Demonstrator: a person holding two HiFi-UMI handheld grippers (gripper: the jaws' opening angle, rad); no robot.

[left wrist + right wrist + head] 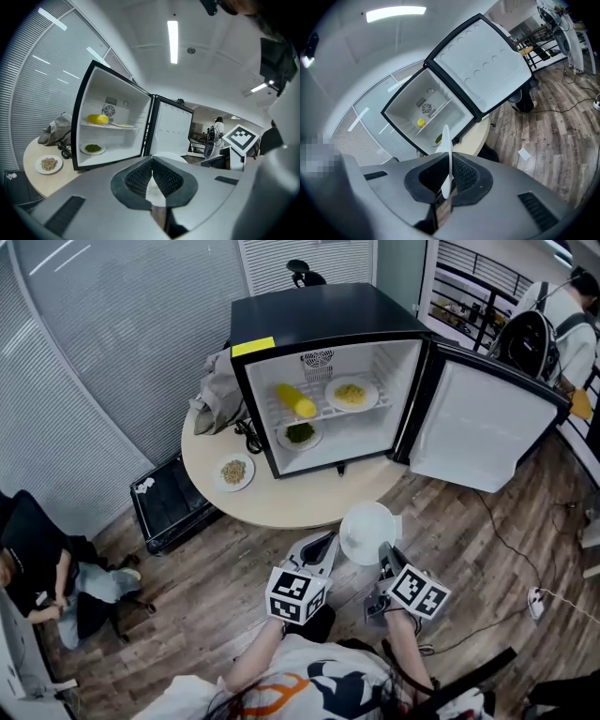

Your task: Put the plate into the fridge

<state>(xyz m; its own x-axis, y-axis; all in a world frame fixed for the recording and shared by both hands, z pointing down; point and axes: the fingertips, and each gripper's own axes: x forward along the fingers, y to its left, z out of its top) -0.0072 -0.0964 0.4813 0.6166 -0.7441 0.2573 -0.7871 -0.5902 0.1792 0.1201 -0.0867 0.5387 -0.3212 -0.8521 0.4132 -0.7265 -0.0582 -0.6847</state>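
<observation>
An empty white plate [367,532] hangs over the wooden floor just in front of the round table [281,507]. My right gripper [383,553] is shut on its near rim. In the right gripper view the plate [446,150] stands edge-on between the pads, in line with the open fridge [436,112]. My left gripper [329,542] is just left of the plate, shut and holding nothing. In the left gripper view the left gripper [152,162] has its jaws meeting, with the plate [169,157] behind them. The black mini fridge [328,320] stands on the table, its door [478,423] swung right.
Inside the fridge, the shelf holds a yellow item [295,401] and a noodle plate [352,393], with a greens plate [300,434] below. A grain plate [233,471] and grey bag [217,390] sit on the table. A black crate [173,502] and seated person [37,568] are left.
</observation>
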